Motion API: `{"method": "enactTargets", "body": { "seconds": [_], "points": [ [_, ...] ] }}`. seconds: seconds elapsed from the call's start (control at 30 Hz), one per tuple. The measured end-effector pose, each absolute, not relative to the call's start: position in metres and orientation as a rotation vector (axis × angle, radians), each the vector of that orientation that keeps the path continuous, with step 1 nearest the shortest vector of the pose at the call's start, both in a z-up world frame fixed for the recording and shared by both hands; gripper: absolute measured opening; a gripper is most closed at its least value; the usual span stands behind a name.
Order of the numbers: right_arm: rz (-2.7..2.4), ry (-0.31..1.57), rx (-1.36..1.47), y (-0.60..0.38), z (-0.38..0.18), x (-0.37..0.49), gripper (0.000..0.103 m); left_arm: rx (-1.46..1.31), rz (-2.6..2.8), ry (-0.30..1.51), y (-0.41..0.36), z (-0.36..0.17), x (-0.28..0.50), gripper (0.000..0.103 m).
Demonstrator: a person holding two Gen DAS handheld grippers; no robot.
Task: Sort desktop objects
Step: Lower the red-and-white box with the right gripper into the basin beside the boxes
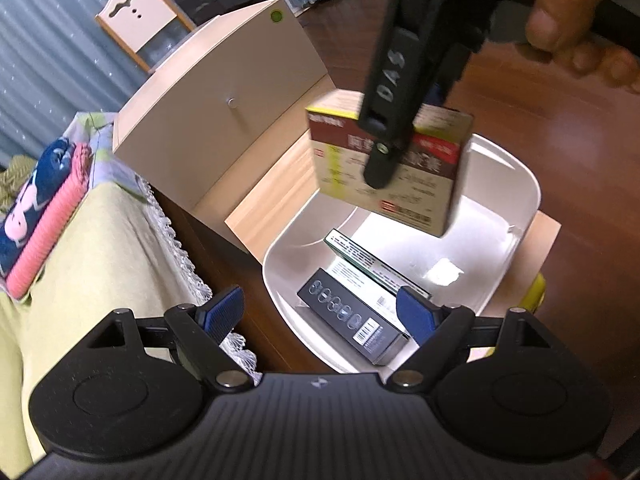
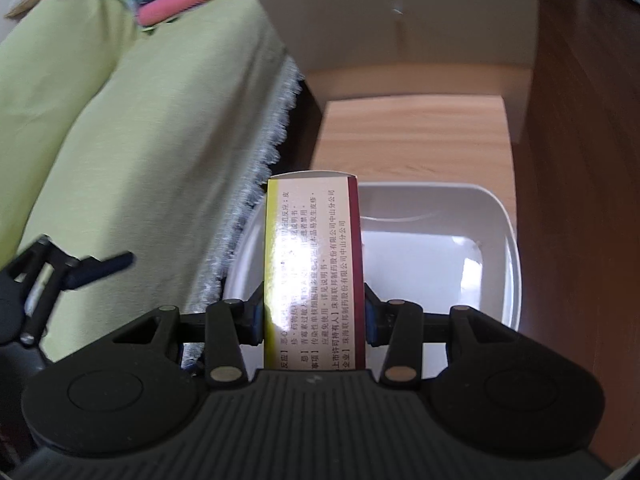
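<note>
A white plastic bin [image 1: 516,184] stands on a light wood board. Inside it lie a dark grey box [image 1: 352,320] and a green-edged box [image 1: 372,260] leaning beside it. Above the bin hangs a maroon and yellow medicine box [image 1: 432,172], with my right gripper [image 1: 384,168] shut on it. In the right wrist view the same medicine box [image 2: 314,264] fills the space between the right gripper's [image 2: 314,320] blue pads, over the bin [image 2: 500,240]. My left gripper [image 1: 324,316] is open at the bin's near rim, holding nothing.
A cream cabinet [image 1: 216,112] stands behind the wood board [image 1: 272,200]. Left of it is a yellow-green sofa [image 1: 100,248] with lace trim and folded pink and blue cloths [image 1: 44,200]. A hand [image 1: 568,12] grips the right tool. A yellow object [image 1: 536,292] peeks out beside the bin.
</note>
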State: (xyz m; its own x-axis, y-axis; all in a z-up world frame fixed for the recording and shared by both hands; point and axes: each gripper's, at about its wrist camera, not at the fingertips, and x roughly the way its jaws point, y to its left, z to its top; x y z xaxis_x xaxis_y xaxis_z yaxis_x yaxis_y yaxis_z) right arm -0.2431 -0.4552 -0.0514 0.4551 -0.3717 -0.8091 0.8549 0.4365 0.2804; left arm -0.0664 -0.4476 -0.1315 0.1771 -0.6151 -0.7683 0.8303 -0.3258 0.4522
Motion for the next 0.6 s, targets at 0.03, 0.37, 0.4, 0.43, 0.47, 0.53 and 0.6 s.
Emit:
{"method": "enactTargets", "body": {
  "seconds": [0.03, 0.37, 0.4, 0.43, 0.47, 0.53, 0.6],
  "points": [
    [-0.869, 0.738, 0.775, -0.458, -0.057, -0.245, 0.040, 1.207, -1.484, 0.243, -0.449, -0.134, -0.067, 0.084],
    [-0.928, 0.786, 0.882, -0.486, -0.119, -0.239, 0.040, 1.239, -1.485, 0.289, -0.452, -0.160, -0.058, 0.084],
    [-0.931, 0.790, 0.895, -0.488, -0.125, -0.237, 0.040, 1.242, -1.485, 0.295, -0.452, -0.162, -0.057, 0.084],
    [-0.933, 0.793, 0.909, -0.489, -0.131, -0.236, 0.040, 1.245, -1.486, 0.300, -0.452, -0.165, -0.056, 0.084],
    [-0.938, 0.796, 0.920, -0.491, -0.137, -0.234, 0.040, 1.249, -1.485, 0.304, -0.453, -0.168, -0.055, 0.084],
    [-0.956, 0.798, 0.939, -0.495, -0.147, -0.233, 0.040, 1.259, -1.483, 0.304, -0.455, -0.172, -0.054, 0.084],
    [-0.976, 0.793, 0.960, -0.499, -0.155, -0.234, 0.040, 1.263, -1.489, 0.308, -0.457, -0.175, -0.054, 0.084]
  ]
}}
